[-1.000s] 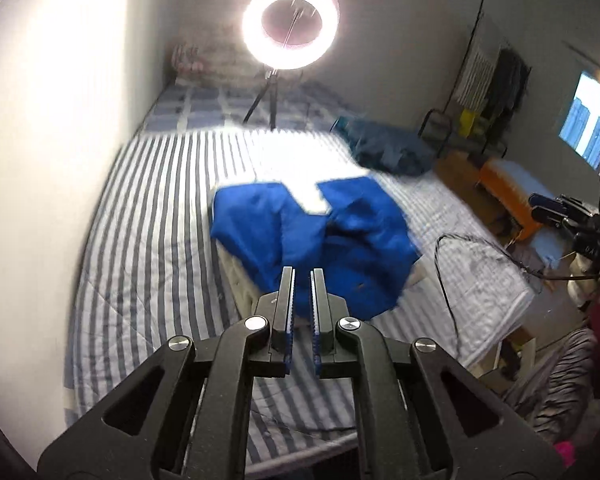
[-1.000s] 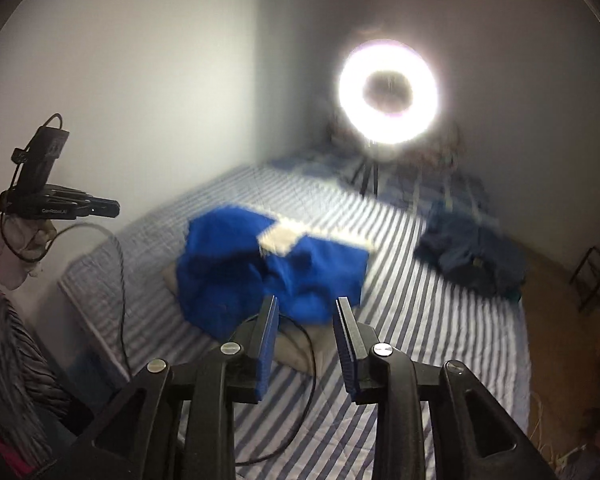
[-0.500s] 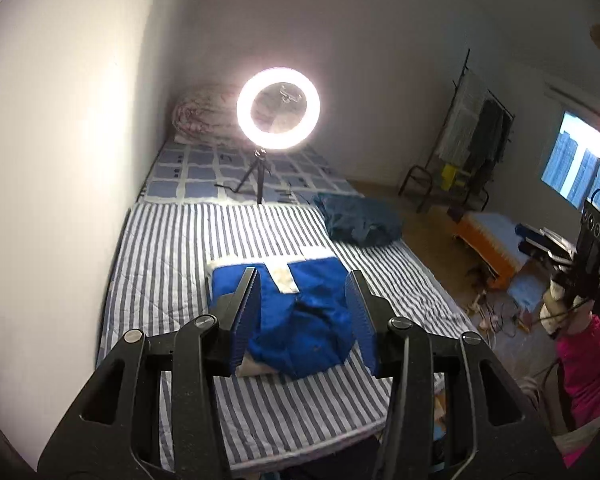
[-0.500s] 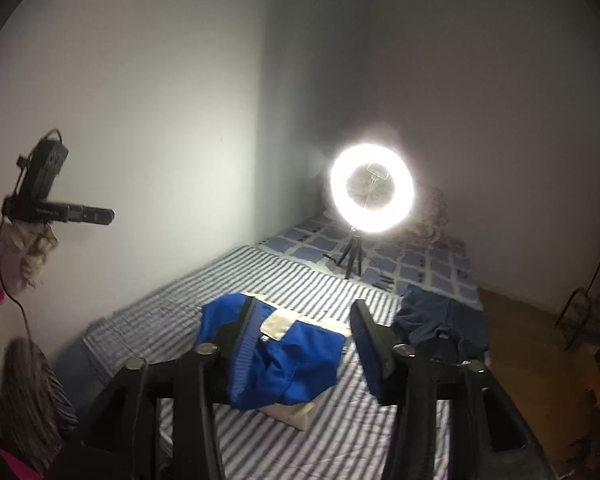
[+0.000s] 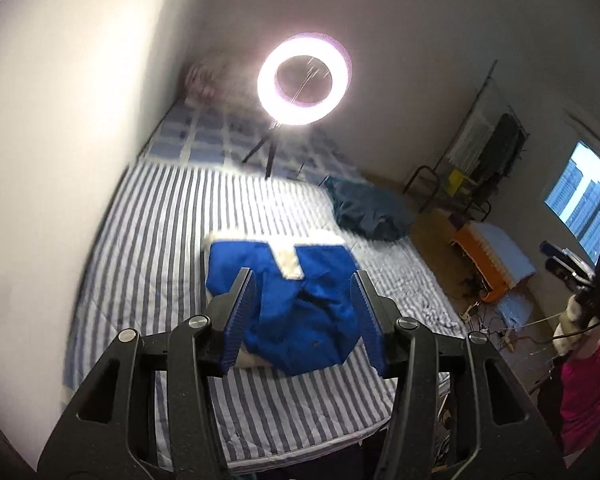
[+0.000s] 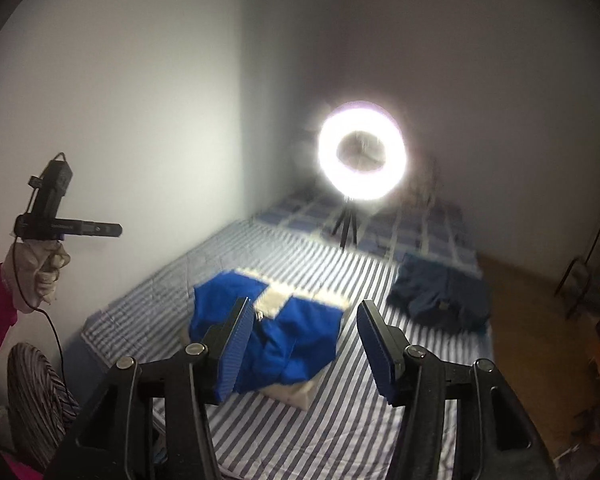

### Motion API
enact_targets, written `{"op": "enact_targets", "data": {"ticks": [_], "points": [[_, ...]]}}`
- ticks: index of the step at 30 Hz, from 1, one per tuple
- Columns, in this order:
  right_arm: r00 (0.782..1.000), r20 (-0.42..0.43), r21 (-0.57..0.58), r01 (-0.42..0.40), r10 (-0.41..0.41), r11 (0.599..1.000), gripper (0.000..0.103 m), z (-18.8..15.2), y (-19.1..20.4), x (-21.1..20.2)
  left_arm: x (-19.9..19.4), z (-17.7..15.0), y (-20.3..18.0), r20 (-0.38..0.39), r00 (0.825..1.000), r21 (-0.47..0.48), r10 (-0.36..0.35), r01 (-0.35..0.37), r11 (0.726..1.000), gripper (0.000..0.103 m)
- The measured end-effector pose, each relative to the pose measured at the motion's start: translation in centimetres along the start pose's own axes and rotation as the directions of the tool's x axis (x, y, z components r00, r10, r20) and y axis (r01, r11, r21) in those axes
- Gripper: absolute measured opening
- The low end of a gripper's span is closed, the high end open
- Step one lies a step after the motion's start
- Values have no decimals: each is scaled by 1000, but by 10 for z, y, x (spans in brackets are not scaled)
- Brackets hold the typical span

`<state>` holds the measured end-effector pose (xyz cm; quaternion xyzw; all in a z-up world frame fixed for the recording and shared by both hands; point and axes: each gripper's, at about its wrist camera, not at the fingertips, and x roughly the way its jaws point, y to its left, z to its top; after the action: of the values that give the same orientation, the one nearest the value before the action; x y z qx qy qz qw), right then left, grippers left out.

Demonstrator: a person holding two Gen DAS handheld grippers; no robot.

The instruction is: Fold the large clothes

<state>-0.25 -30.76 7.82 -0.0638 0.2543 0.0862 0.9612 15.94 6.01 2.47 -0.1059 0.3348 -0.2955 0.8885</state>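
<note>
A bright blue garment with cream lining [image 5: 296, 304] lies folded in a loose bundle on the striped bed [image 5: 148, 240]. It also shows in the right wrist view [image 6: 276, 332]. My left gripper [image 5: 302, 316] is open and empty, held well above and back from the garment. My right gripper [image 6: 306, 340] is open and empty too, also raised above the near edge of the bed [image 6: 308, 440]. The other gripper shows at the far left of the right wrist view [image 6: 56, 216].
A lit ring light on a tripod [image 5: 304, 80] stands at the far end of the bed. A dark blue garment [image 5: 368, 208] lies at the bed's right side. A clothes rack [image 5: 488, 148] and an orange stool [image 5: 488, 248] stand on the floor at right.
Both grippers have opened wide and drawn up and back from the blue garment, which stays on the bed.
</note>
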Motion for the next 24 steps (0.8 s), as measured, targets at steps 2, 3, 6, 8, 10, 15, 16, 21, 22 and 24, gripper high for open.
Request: {"op": "enact_targets", "data": {"ticks": [2,3,6,8,10,15,16,21,22,24], "points": [[999,34,-33,23,-22,999,57,14,10,-22,-19,8,-14,24,1000,33,-7,6,999,51],[998,45,-47,34,-32,998,57,20,14,-30,-28,12,-20,34,999,47,-10,9,999,51],[994,81,-72,76,-70,994,56,38,27,-60,-59,25,-43,64,998,93,-22,16,996,51],[991,105,-84,95,-86,992,56,48,34,-77,-75,33,-56,80,996,117,-28,18,993,51],[986,133,-96,118,-104,988,56,58,40,-93,-88,39,-67,96,995,127,-41,28,991,51],[986,132,-101,115,-101,988,63,63,41,-96,-88,48,-75,101,994,138,-43,29,990,54],[987,128,-95,109,-97,989,63,60,39,-90,-82,48,-71,101,994,128,-42,29,991,62],[999,30,24,-20,20,1000,68,22,12,-14,-7,32,-18,14,1000,-6,-23,23,1000,67],[1000,0,42,-27,27,999,68,9,6,9,15,26,-4,-16,1000,-35,-20,19,999,67],[997,-52,74,-51,55,996,68,-17,-2,53,64,11,27,-89,996,-108,-18,9,994,67]]}}
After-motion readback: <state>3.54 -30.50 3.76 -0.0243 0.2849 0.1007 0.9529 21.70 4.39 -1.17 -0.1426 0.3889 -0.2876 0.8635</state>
